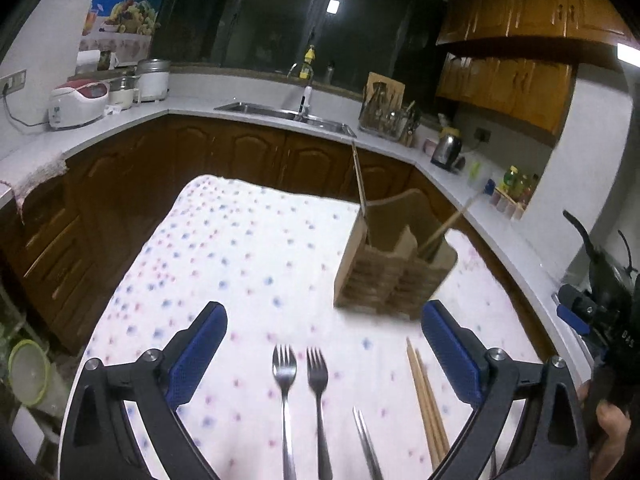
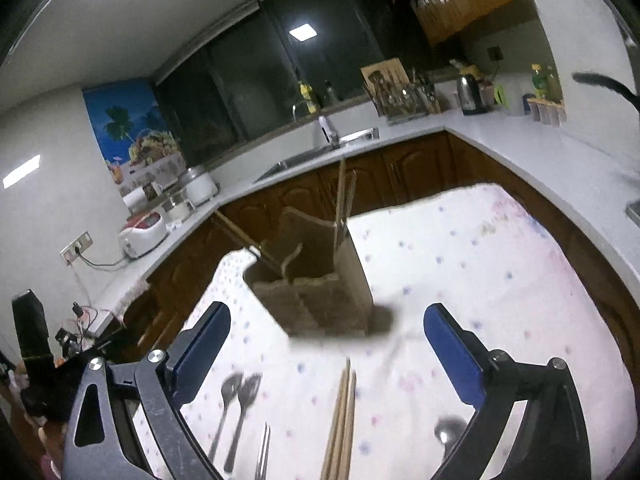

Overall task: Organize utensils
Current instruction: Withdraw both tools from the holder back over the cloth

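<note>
A wooden utensil holder (image 1: 394,266) stands on the dotted tablecloth, with chopsticks (image 1: 359,178) sticking out of its compartments; it also shows in the right wrist view (image 2: 316,292). Two metal forks (image 1: 285,396) (image 1: 319,392), a thin metal utensil (image 1: 366,442) and a pair of wooden chopsticks (image 1: 426,400) lie on the cloth between the fingers of my left gripper (image 1: 324,340), which is open and empty. My right gripper (image 2: 326,340) is open and empty above two forks (image 2: 236,408), a third fork (image 2: 262,454), chopsticks (image 2: 342,416) and a spoon (image 2: 450,434).
The table (image 1: 224,248) sits inside a U-shaped kitchen counter (image 1: 120,128) with brown cabinets. A sink (image 1: 280,114), a rice cooker (image 1: 78,100), a kettle (image 1: 448,148) and a dish rack (image 1: 386,114) stand on the counter. The other gripper (image 1: 596,312) is at the right edge.
</note>
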A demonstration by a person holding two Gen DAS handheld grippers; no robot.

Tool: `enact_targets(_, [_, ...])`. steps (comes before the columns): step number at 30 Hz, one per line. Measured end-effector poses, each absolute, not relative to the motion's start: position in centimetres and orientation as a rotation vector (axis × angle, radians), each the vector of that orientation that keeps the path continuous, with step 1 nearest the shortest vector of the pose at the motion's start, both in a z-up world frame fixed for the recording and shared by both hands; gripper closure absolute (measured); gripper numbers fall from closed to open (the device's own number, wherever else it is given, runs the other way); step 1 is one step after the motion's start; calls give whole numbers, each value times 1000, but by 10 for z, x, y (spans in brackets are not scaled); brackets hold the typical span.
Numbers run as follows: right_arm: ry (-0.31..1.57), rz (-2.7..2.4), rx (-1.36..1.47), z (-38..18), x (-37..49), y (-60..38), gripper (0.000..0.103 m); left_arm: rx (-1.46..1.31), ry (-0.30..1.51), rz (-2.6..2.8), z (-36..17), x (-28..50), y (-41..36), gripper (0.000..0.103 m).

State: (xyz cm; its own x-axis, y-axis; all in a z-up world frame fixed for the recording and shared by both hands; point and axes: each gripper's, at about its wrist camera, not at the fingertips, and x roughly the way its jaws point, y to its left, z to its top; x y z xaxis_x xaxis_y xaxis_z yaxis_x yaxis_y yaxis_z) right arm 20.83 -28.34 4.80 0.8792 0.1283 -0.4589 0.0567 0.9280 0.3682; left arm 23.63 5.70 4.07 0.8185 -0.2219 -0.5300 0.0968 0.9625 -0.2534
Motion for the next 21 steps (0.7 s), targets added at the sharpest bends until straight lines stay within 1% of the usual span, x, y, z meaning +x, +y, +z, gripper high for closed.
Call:
enact_targets(8, [540,4,358,28,166,-279,5,-222,644,-164,36,198,64,5])
enact_targets(14, [569,-31,306,17,148,-273,5,-209,695,-179,30,178,54,5])
enact_targets(20, [630,-18,338,-3,146,-275,5,-73,774,-157,15,176,24,7])
enact_targets(21, [638,-15,342,-6,147,-276,5,-49,792,-154,12,178,18,9])
